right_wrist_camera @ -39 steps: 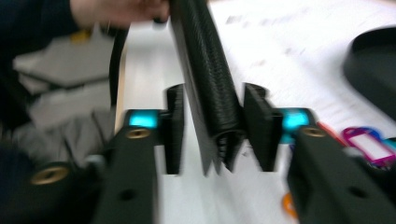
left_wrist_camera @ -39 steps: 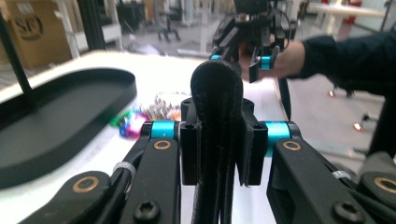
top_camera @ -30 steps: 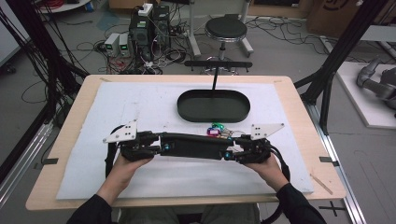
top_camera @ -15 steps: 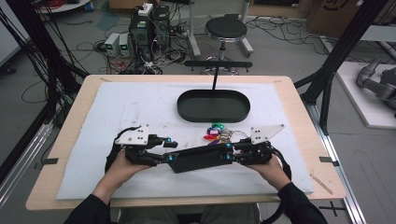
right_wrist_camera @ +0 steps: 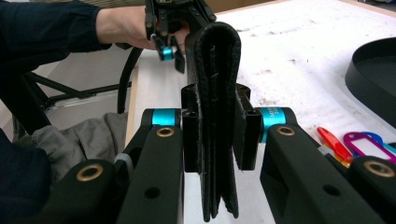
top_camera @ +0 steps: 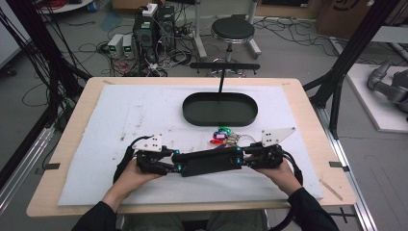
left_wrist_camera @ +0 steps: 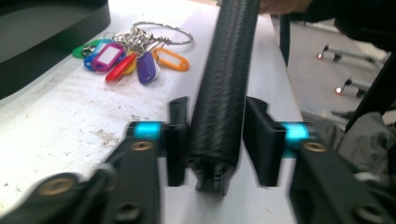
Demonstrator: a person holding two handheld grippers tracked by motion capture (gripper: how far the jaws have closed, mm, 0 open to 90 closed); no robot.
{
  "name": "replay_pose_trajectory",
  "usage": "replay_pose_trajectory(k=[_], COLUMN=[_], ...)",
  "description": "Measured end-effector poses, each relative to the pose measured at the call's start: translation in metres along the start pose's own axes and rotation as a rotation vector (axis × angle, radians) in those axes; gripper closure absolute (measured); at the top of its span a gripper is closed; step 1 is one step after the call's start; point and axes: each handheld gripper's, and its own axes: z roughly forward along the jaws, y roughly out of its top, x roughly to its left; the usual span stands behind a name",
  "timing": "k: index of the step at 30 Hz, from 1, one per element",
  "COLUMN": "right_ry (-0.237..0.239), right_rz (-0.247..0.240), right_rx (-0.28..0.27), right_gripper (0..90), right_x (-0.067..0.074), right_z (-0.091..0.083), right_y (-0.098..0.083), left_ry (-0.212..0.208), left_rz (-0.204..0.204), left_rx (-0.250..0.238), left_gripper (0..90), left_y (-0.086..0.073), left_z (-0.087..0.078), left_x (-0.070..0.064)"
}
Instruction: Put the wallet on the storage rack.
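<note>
Now the right tool (right_wrist_camera: pixel 215 135) is clamped on one end of the black leather pouch (top_camera: pixel 207 162), the left tool (left_wrist_camera: pixel 217 135) parted around the other, seemingly steadying it level above the desk (top_camera: pixel 86 120).

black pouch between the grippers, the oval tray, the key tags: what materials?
Pouch: looks like leather or faux leather; matte pebbled grain, layered cut edges at its end. Can't tell real from synthetic.
Oval tray: probably plastic or coated metal; smooth, uniform matte black, rolled rim.
Key tags: glossy coloured plastic with pale label windows, on what looks like a shiny metal wire ring.
</note>
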Motion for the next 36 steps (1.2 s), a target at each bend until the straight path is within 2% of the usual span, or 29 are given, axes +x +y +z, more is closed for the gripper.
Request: replay_pose_trajectory(k=[5, 9, 12, 13, 14, 15, 18, 19, 20, 21, 22, 27, 28, 30, 32, 35, 36], right_ry=[0.004, -0.005, -0.011, -0.014, -0.019, -0.019, -0.052, -0.075, -0.144, -0.173, -0.173, -0.412, -0.467, -0.543, -0.636, -0.716, -0.737], right_rz=[0.015, 0.017, 0.021, 0.021, 0.033, 0.033, 0.047, 0.058, 0.074, 0.072, 0.072, 0.112, 0.126, 0.15, 0.199, 0.248, 0.269], right_rx=[0.003, 0.007, 0.005, -0.005, -0.023, -0.023, -0.052, -0.065, -0.091, -0.104, -0.104, -0.192, -0.201, -0.214, -0.218, -0.226, -0.249], right_gripper=[77.2, 76.4, 74.2, 71.6, 61.4, 61.4, 46.5, 41.4, 37.5, 36.8, 36.8, 33.5, 33.1, 33.1, 33.0, 33.2, 33.5], right_x=[-0.003, -0.004, -0.005, -0.004, -0.005, -0.005, -0.006, -0.007, -0.009, -0.01, -0.01, -0.014, -0.015, -0.018, -0.021, -0.025, -0.028], right_z=[-0.001, -0.002, -0.004, -0.005, -0.007, -0.007, -0.012, -0.014, -0.021, -0.024, -0.024, -0.048, -0.052, -0.059, -0.068, -0.077, -0.082], right_y=[-0.003, -0.005, -0.006, -0.005, -0.005, -0.005, -0.005, -0.005, -0.006, -0.007, -0.007, -0.011, -0.013, -0.015, -0.019, -0.024, -0.028], left_ry=[0.005, 0.0, 0.0, 0.006, 0.013, 0.022, 0.044, 0.056, 0.077, 0.077, 0.086, 0.151, 0.161, 0.185, 0.207, 0.242, 0.254], left_rz=[-0.005, 0.023, 0.04, 0.048, 0.058, 0.066, 0.068, 0.075, 0.075, 0.075, 0.07, 0.065, 0.065, 0.06, 0.06, 0.059, 0.059], left_rx=[0.007, 0.0, -0.01, -0.011, -0.008, -0.006, -0.025, -0.03, -0.036, -0.036, -0.042, -0.043, -0.044, -0.046, -0.046, -0.03, -0.022], left_gripper=[62.7, 72.0, 73.4, 73.6, 73.8, 73.8, 74.0, 74.0, 74.0, 73.9, 73.9, 73.9, 74.0, 74.0, 74.0, 74.1, 74.1], left_y=[-0.001, 0.001, 0.004, 0.006, 0.008, 0.009, 0.015, 0.018, 0.022, 0.022, 0.024, 0.035, 0.037, 0.042, 0.047, 0.054, 0.057], left_z=[0.003, 0.003, 0.003, 0.003, 0.003, 0.003, 0.0, -0.002, -0.005, -0.005, -0.006, -0.014, -0.014, -0.015, -0.014, -0.011, -0.009], left_x=[-0.001, -0.002, -0.003, -0.004, -0.004, -0.005, -0.004, -0.003, -0.003, -0.003, -0.002, 0.003, 0.004, 0.007, 0.01, 0.015, 0.017])
